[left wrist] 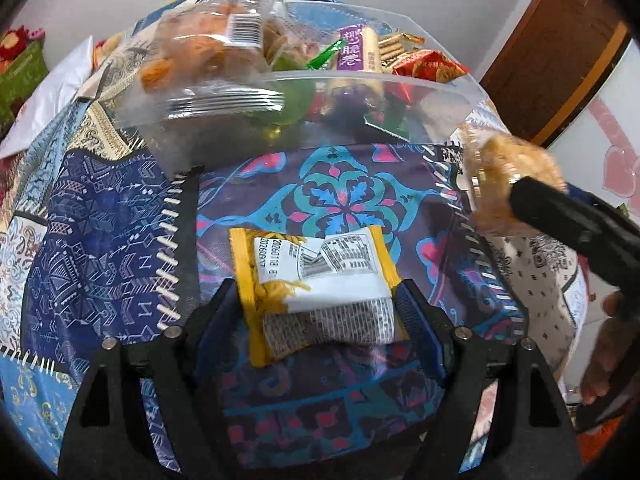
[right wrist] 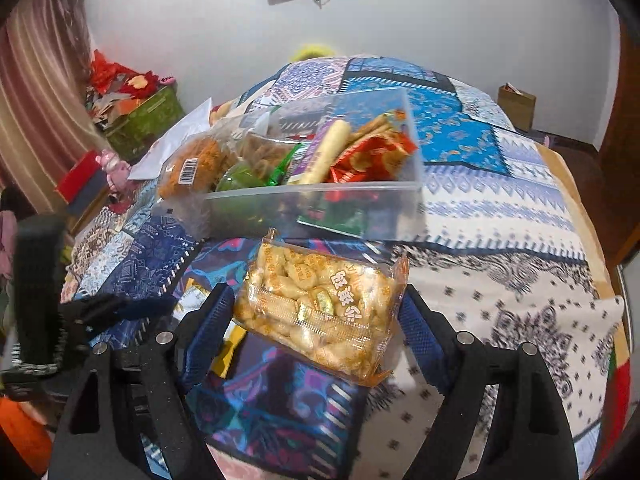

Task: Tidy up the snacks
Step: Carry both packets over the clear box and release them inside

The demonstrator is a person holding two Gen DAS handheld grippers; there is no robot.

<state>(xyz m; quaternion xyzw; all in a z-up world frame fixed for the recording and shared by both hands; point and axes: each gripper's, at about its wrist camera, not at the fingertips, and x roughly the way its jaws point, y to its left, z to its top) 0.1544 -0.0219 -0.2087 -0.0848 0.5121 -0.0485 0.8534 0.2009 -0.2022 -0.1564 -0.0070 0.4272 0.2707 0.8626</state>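
patchwork bedspread [right wrist: 500, 208], curtain [right wrist: 36, 92], green box [right wrist: 140, 120]

Both wrist views look steeply down, close over patterned quilt [left wrist: 120, 216]; both share clear bin [right wrist: 312, 200].

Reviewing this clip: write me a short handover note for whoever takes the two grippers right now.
Left gripper: jaws around the yellow-and-white snack packet, which looks gripped just above the patterned cloth.
Right gripper: holds the clear bag of golden snacks lifted off the cloth.
Clear plastic bin: ahead of both grippers, already filled with several snacks.
Left to do: bring both packets to the bin and drop them in.
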